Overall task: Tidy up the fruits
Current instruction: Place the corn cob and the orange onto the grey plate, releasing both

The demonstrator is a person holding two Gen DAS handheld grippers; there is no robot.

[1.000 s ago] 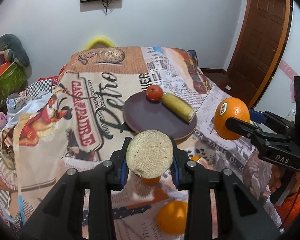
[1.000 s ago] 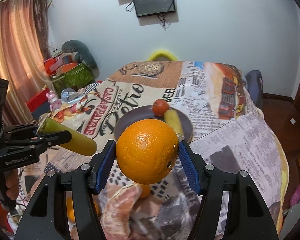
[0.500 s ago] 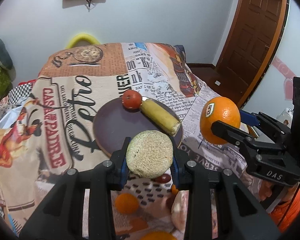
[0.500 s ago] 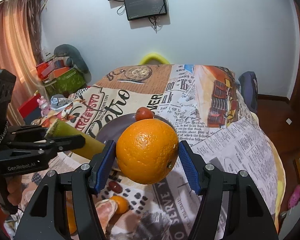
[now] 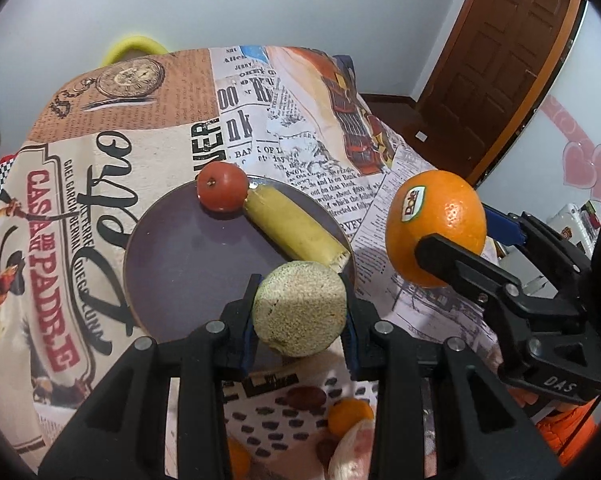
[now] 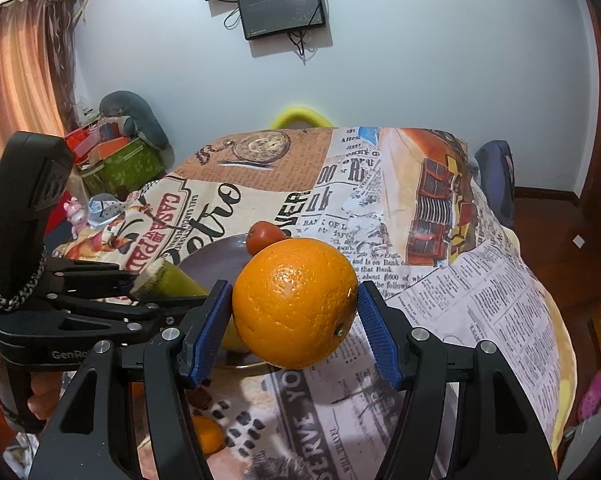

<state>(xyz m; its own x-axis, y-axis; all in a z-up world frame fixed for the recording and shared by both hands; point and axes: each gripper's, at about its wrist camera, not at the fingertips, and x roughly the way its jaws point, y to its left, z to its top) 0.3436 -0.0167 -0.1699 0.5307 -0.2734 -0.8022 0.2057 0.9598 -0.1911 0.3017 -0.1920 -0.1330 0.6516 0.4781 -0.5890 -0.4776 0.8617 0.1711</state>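
Note:
My left gripper (image 5: 300,322) is shut on a green cucumber piece (image 5: 299,309), cut end toward the camera, held over the near rim of the dark purple plate (image 5: 180,264). On the plate lie a red tomato (image 5: 222,186) and a yellow banana piece (image 5: 296,228). My right gripper (image 6: 294,316) is shut on a large orange (image 6: 296,306), held just right of the plate (image 6: 216,256). The orange (image 5: 434,226) and right gripper also show in the left wrist view. The left gripper and its cucumber (image 6: 168,280) show at the left of the right wrist view.
A printed newspaper-pattern cloth (image 5: 100,152) covers the table. Small oranges (image 5: 350,414) and a peeled fruit piece (image 5: 352,452) lie near the front edge. A wooden door (image 5: 500,60) stands at the right. Boxes and toys (image 6: 112,152) are stacked at the left wall.
Both grippers have moved forward toward the plate with their fruit. The plate now sits closer and directly under the cucumber piece.

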